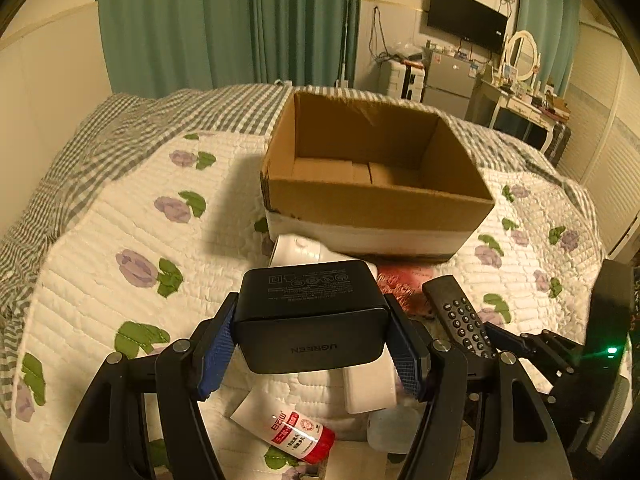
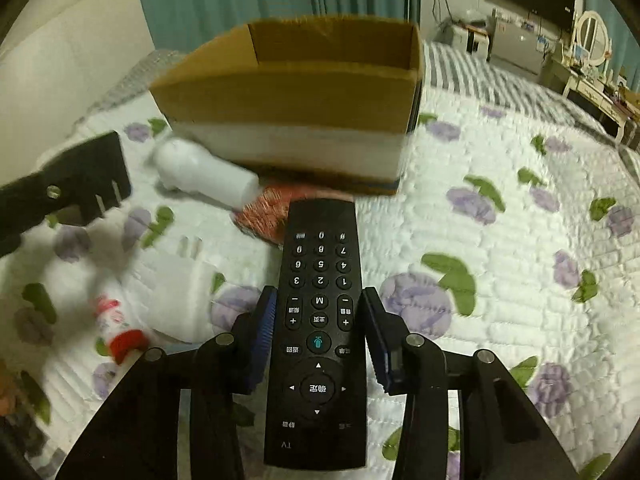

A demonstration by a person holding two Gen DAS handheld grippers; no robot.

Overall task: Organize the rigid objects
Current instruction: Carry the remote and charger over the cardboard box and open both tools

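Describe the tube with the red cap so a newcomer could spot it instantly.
Start at the cardboard box on the floral quilt. Nearer the camera, beneath the left gripper, lies the tube: white with a red label, the only red-capped item.

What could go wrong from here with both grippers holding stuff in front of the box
The left gripper pinches only the near end of the black charger, so it may tip out before reaching the cardboard box. The right gripper holds the remote near mid-length; its long front could catch the box's near wall. Both grippers are close together and could collide heading for the same opening.
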